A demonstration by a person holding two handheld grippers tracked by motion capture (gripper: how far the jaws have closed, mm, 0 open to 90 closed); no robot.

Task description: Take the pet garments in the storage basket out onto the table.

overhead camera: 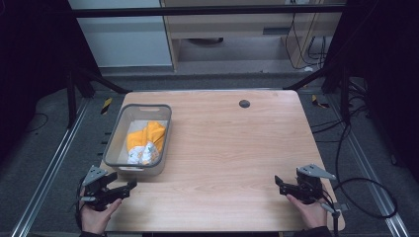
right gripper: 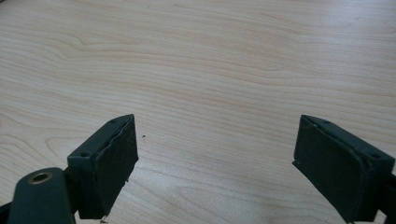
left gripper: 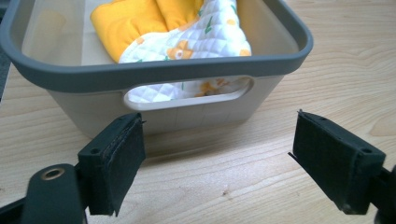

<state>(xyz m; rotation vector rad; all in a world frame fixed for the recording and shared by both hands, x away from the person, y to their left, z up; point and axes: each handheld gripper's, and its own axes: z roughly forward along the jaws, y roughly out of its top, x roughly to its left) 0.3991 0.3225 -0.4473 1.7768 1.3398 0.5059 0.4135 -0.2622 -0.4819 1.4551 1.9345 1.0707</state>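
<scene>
A grey plastic basket [overhead camera: 122,163] stands at the table's left side, holding a folded orange and white quilted cloth [overhead camera: 146,142]. My left gripper [overhead camera: 129,186] rests at the front left corner, just in front of the basket, jaws wide apart with nothing between them. In the left gripper view the basket's handle wall [left gripper: 187,109] faces me, the cloth [left gripper: 187,32] showing above the rim and through the handle slot. My right gripper [overhead camera: 279,183] sits at the front right, open over bare wood; the right gripper view has its pads [right gripper: 114,163] spread above the tabletop.
The wooden table [overhead camera: 232,143] has a round black cable port [overhead camera: 244,103] near its far edge. Metal frame rails run down both sides, and black cables lie on the floor to the right.
</scene>
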